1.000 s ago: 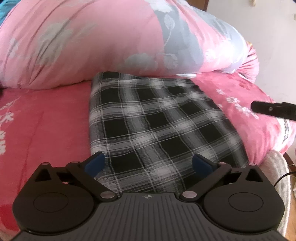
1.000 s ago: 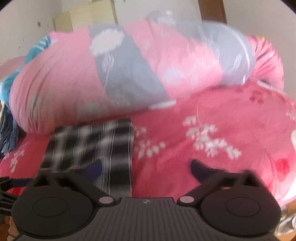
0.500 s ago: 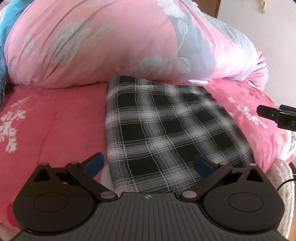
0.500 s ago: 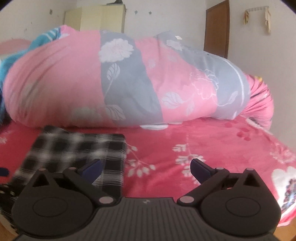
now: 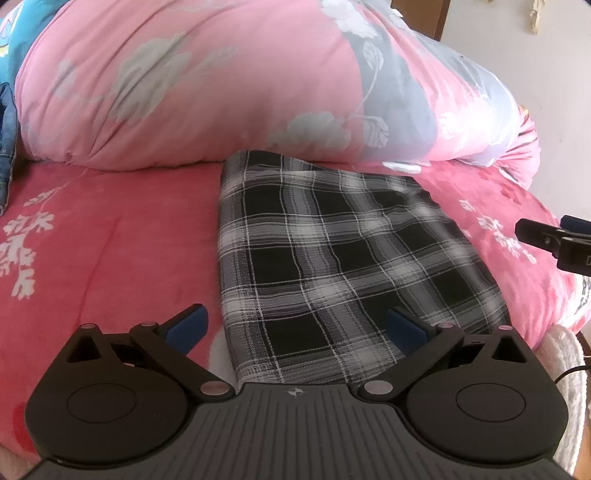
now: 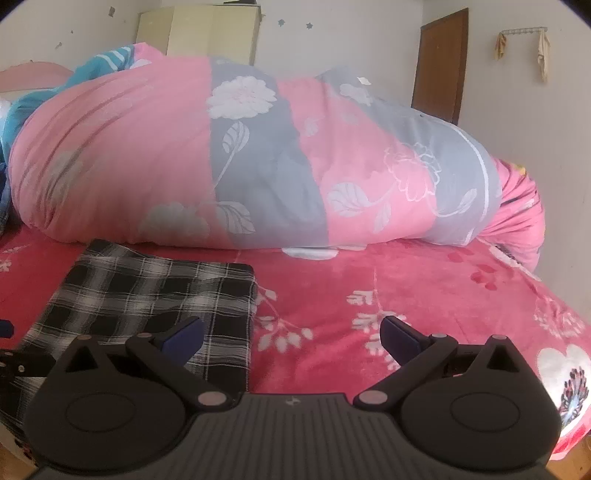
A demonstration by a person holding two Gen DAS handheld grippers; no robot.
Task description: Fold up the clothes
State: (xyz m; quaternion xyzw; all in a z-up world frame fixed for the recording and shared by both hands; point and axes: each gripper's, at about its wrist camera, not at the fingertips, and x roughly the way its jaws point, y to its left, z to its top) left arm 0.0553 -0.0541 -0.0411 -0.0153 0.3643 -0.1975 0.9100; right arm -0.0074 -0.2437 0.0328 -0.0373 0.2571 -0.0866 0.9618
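1. Two hand-held grippers were in use. The left gripper (image 5: 294,326) had its two blue-tipped fingers (image 5: 186,325) spread wide with nothing between them, hovering over the near edge of the cloth.
2. The right gripper (image 6: 291,335) was likewise spread wide and empty; its left finger sat above the cloth's right edge and its right finger above bare bedspread. In the left wrist view the tip of this gripper (image 5: 554,240) showed at the right edge, apart from the cloth.
3. One garment was in view: a black-and-white plaid cloth (image 5: 343,266), folded into a flat rectangle and lying on the bed. From the right wrist camera the same plaid cloth (image 6: 155,295) lay at the lower left.
4. One red floral bedspread (image 5: 110,251) lay beneath the cloth, and one heart-shaped print (image 6: 563,373) showed at its right edge.
5. Behind the cloth lay one big rolled quilt (image 6: 258,158), pink and grey with white flowers; the cloth's far edge met its base.
6. Farthest back were one brown door (image 6: 439,66), one pale wardrobe (image 6: 199,35) and one wall rack (image 6: 522,40) with two small cloths hanging.
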